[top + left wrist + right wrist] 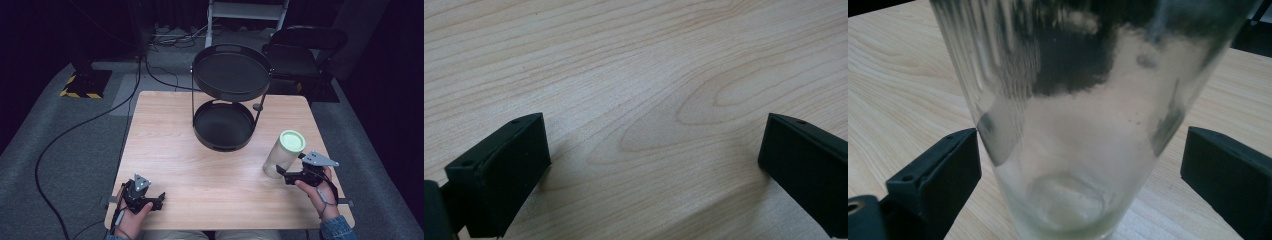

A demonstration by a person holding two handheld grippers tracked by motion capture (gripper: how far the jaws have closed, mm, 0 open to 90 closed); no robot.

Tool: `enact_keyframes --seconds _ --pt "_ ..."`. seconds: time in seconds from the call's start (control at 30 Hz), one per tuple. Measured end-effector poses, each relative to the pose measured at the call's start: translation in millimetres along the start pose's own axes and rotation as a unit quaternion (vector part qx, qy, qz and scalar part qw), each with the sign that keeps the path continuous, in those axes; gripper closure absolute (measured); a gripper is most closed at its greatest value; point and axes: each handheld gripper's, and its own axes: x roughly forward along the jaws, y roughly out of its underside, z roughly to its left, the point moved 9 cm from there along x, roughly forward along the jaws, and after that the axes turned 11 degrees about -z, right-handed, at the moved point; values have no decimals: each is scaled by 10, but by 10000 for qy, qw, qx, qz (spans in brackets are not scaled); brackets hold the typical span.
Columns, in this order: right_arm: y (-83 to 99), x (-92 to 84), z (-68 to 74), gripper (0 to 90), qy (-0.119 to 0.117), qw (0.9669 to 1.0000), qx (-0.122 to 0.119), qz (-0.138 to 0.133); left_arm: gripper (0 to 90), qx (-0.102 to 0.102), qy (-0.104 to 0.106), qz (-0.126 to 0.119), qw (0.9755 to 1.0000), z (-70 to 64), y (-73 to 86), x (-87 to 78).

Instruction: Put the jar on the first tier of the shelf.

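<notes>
A clear glass jar (280, 157) with a pale green lid (292, 141) stands upright at the right of the wooden table (200, 170). My right gripper (286, 176) is open at the jar's near side, low by its base. In the right gripper view the jar (1078, 100) stands between the jaws of the gripper (1080, 170); the left jaw is at the glass and the right jaw is a little off it. My left gripper (160, 199) rests near the front left edge, open, and in its own view the gripper (651, 165) has bare wood between its jaws.
A black two-tier tray stand sits at the back middle of the table, with its upper tray (231, 97) above the lower tray (223, 146); both hold nothing. Behind the table are a black chair (305, 42), floor cables (75, 130) and a striped base (85, 82).
</notes>
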Motion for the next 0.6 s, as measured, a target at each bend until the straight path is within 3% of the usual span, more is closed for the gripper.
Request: enact_keyframes --seconds 0.6 --pt "1 218 50 41 -114 9992 155 -351 1 5 1 0 10000 1 0 0"
